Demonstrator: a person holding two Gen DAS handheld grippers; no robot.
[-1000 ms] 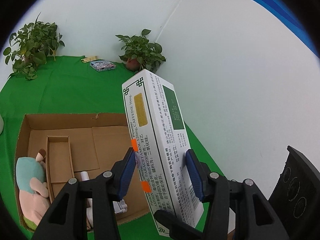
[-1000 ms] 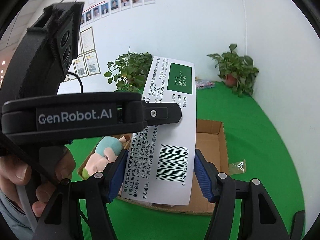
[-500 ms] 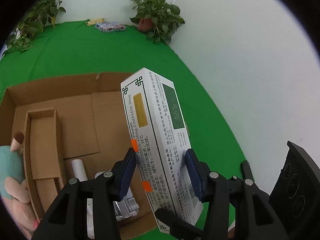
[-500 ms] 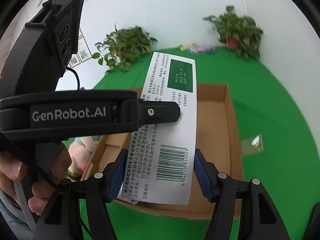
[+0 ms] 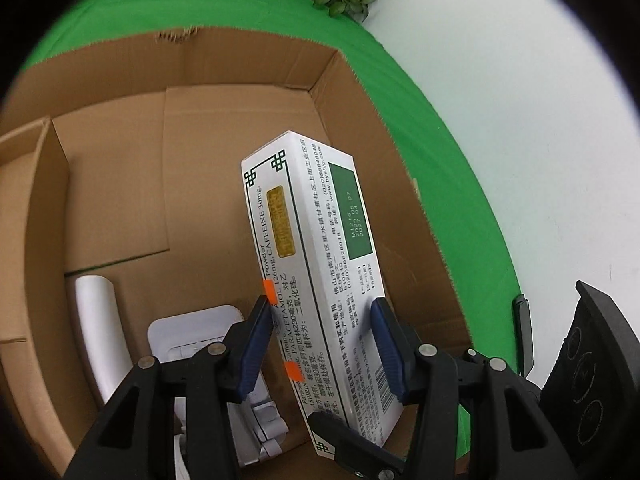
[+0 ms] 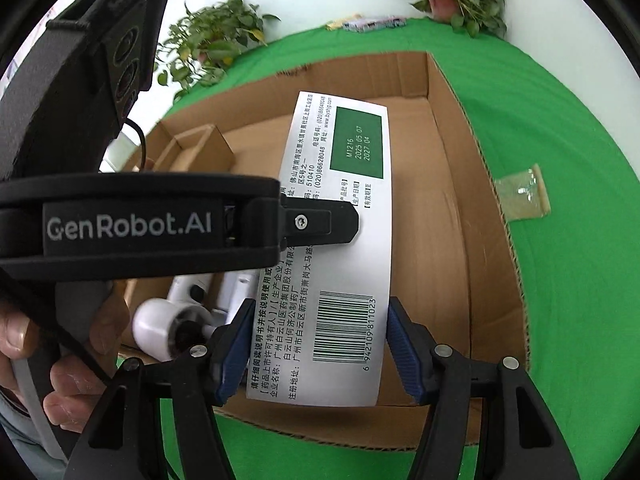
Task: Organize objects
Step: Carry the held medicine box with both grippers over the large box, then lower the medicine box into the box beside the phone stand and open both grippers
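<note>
A white medicine box [image 5: 316,240] with a green date label and a barcode is held between both grippers. My left gripper [image 5: 320,340] is shut on its narrow sides near the lower end. My right gripper [image 6: 318,344] is shut across the barcode face of the medicine box [image 6: 340,200]. The box is tilted and hangs inside the open cardboard carton [image 5: 248,64], above its floor on the right side. In the right wrist view the left gripper's black body [image 6: 120,220] crosses in front, held by a person's hand [image 6: 60,380].
Inside the carton [image 6: 472,184] lie a white roll [image 5: 96,320] and a white plastic device [image 5: 192,332], with a cardboard divider [image 5: 36,200] on the left. A clear packet [image 6: 520,192] lies on the green cloth. Potted plants [image 6: 212,48] stand at the back.
Both grippers have sunk with the medicine box and tipped further downward. The box has gone from above the carton's near edge to down inside it.
</note>
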